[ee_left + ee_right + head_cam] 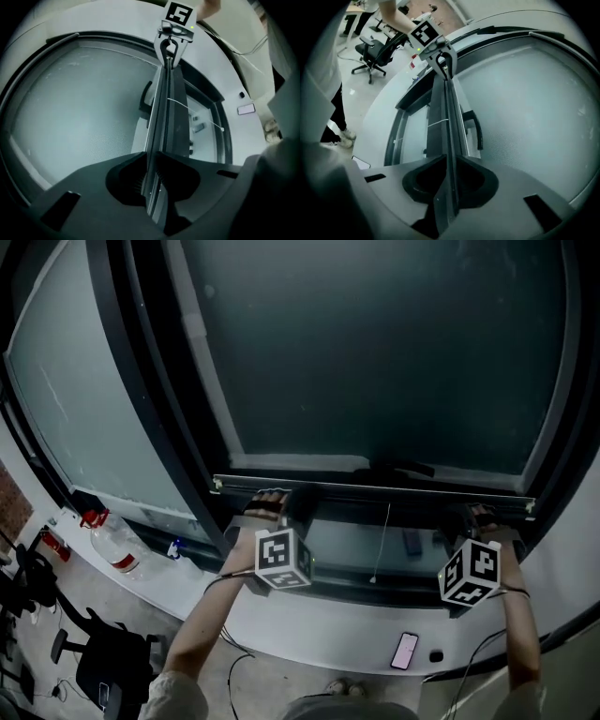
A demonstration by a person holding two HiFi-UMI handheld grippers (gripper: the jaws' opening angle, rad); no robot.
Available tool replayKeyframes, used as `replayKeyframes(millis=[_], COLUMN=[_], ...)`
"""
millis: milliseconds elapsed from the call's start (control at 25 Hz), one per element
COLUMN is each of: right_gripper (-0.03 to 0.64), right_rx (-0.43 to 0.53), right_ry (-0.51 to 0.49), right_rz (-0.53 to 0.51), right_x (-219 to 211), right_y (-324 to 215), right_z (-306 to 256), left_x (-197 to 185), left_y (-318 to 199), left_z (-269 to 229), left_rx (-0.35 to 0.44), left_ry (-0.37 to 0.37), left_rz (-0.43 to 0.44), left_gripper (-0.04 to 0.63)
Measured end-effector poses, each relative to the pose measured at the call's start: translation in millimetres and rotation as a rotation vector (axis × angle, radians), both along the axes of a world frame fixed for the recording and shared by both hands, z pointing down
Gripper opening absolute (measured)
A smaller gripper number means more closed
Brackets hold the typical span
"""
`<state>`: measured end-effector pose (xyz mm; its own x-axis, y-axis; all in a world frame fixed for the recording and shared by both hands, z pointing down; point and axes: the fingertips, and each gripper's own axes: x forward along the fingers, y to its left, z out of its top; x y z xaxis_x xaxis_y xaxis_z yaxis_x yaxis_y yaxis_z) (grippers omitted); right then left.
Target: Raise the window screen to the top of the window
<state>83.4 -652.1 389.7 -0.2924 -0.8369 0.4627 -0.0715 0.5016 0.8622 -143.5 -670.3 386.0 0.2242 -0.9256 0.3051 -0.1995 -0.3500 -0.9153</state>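
Observation:
The window screen (375, 352) covers most of the pane, a dark mesh ending in a slim bottom bar (375, 486). That bar hangs a little above the sill. My left gripper (277, 497) is shut on the bar's left end, and my right gripper (484, 514) is shut on its right end. In the left gripper view the bar (161, 112) runs edge-on from between the shut left gripper (152, 182) up to the right gripper (169, 47). The right gripper view mirrors this: the bar (449, 122) leaves the right gripper (451, 182) toward the left gripper (443, 63).
A thin pull cord (381, 545) dangles below the bar, and a black handle (403, 468) sits at its middle. A phone (406, 650) lies on the white sill. A water bottle (114, 547) and a red item (92, 517) stand at left, an office chair (105, 664) below.

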Motion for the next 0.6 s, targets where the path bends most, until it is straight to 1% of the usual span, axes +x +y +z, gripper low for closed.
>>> replayKeyframes(millis=[160,240,280,360,440,600], right_gripper=[0.072,0.072,0.072,0.072,0.063,0.052], right_rx=[-0.014,-0.022,-0.027,-0.045,-0.068,-0.121], right_ry=[0.100,0.134,0.144,0.157,0.159,0.122], right_rz=[0.035,0.047,0.049,0.051,0.051,0.051], right_x=[7.3,7.4,6.3,3.2,1.6,0.0], right_y=[-20.6,-29.7,-32.8,-36.1,-36.7,-37.9], right_z=[8.3,12.5,14.9,18.7,20.1,19.0], left_x=[-7.3,-7.9,-8.7,-10.3,-11.1,-12.4], left_y=[-12.2,-15.5,-17.6,-21.0,-21.6,-22.8], left_z=[10.9,19.2,22.2,23.4,24.3,26.8], left_rx=[-0.049,-0.093,-0.102,-0.111,-0.138,-0.198], left_ry=[-0.053,-0.062,-0.063,-0.062,-0.070,-0.164], left_rz=[0.008,0.012,0.012,0.012,0.021,0.006], left_gripper=[0.050,0.035,0.035,0.034,0.034,0.020])
